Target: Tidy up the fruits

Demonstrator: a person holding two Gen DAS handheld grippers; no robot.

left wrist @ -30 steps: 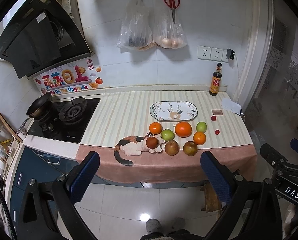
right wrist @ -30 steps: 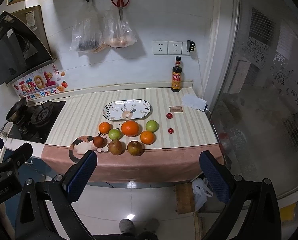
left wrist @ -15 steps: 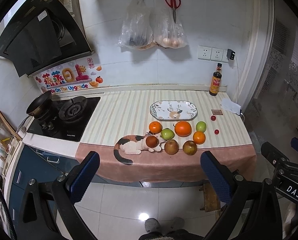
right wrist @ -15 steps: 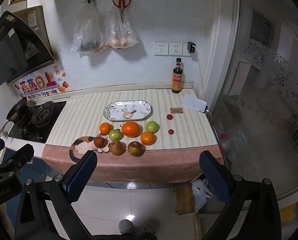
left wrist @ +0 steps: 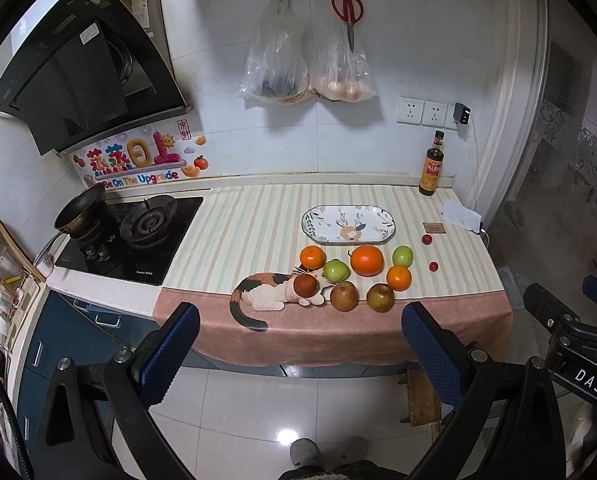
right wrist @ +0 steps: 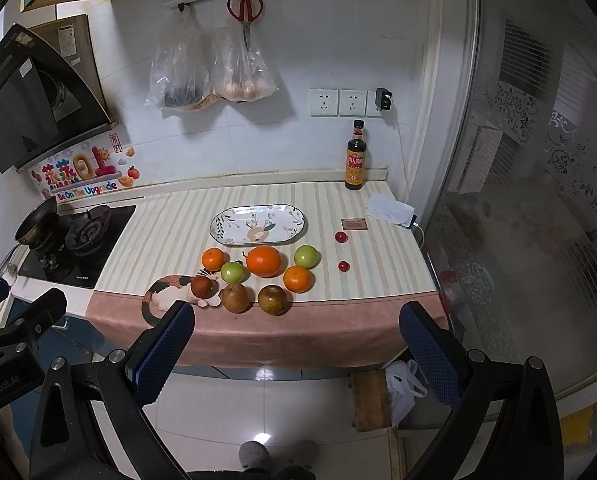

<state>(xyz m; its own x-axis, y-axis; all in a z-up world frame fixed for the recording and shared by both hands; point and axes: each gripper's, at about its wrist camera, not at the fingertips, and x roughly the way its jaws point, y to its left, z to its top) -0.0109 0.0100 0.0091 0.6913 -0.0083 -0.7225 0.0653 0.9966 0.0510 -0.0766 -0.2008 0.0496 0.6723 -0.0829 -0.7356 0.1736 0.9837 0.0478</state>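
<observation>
Over the last second very little has moved: both my cameras have drifted a touch, so the countertop sits slightly differently in view, while every fruit lies where it lay. My left gripper point(left wrist: 300, 354) hangs in the air in front of the counter, jaws wide apart and holding nothing; my right gripper point(right wrist: 294, 354) does the same beside it, also spread and empty. The oval floral plate point(left wrist: 386, 227) sits bare on the striped cloth point(left wrist: 250, 232), just behind the fruit. In front of it lie the big orange point(left wrist: 366, 260), two smaller oranges point(left wrist: 312, 257) point(left wrist: 398, 277), two green apples point(left wrist: 336, 270) point(left wrist: 402, 256), and three brownish fruits point(left wrist: 306, 285) point(left wrist: 344, 296) point(left wrist: 380, 297) along the near row, one resting on the printed cat point(left wrist: 262, 294). Two small red fruits point(left wrist: 426, 239) point(left wrist: 433, 266), too small to name, sit apart to the right. As I judge it, the sorting has not begun: nothing is on the plate, nothing is gripped, and I am well short of the counter, so all the picking and placing is left.
</observation>
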